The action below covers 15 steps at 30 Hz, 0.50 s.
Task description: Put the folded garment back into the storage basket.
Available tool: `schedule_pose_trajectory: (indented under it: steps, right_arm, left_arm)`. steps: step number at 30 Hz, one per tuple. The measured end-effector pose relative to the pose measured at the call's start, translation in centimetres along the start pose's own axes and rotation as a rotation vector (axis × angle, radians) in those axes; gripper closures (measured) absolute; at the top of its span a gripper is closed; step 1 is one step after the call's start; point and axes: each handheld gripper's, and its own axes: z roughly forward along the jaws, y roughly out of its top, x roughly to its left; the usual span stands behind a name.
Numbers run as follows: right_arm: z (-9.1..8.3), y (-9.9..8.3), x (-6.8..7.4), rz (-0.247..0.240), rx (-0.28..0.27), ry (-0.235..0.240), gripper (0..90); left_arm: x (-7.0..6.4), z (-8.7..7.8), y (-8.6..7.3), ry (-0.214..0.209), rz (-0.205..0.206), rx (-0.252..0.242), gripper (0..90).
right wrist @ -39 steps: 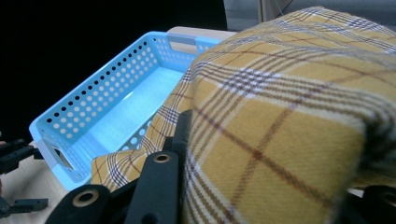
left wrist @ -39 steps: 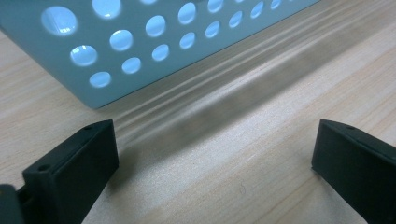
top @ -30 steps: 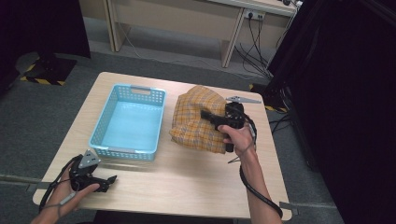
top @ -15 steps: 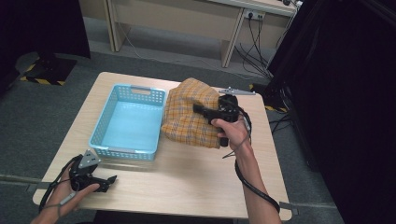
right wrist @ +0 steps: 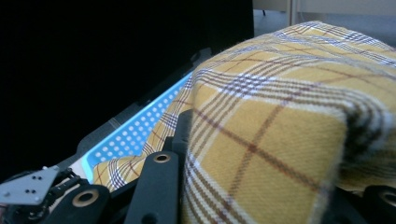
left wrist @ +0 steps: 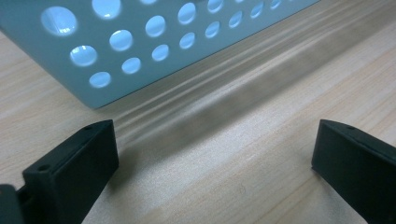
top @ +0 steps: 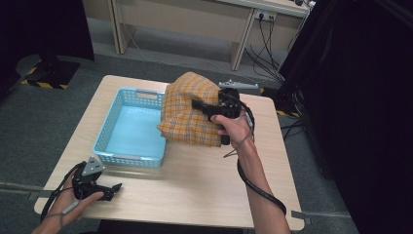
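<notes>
Our two black plastic hand-held grippers, left [top: 108, 190] and right [top: 207, 108], have blocky matte jaws with small screw holes. A grey three-cornered plate [top: 92, 165] tops the left; black cables [top: 253, 183] loop along our bare forearms.

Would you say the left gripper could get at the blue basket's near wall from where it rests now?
Probably yes. The left gripper rests open on the table, and bare wood lies between it and the blue basket. The plaid cloth hangs in the right gripper, over the far-right rim.
</notes>
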Motion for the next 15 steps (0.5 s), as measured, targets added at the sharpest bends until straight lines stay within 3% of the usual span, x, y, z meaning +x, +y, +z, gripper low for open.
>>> schedule_pose_trajectory:
  steps: [15]
  right_arm:
    - [3.7, 2.0, 4.0, -0.043, 0.032, 0.064, 70.4]
  left_arm:
    - [0.0, 0.0, 0.0, -0.001, 0.002, 0.0, 0.0]
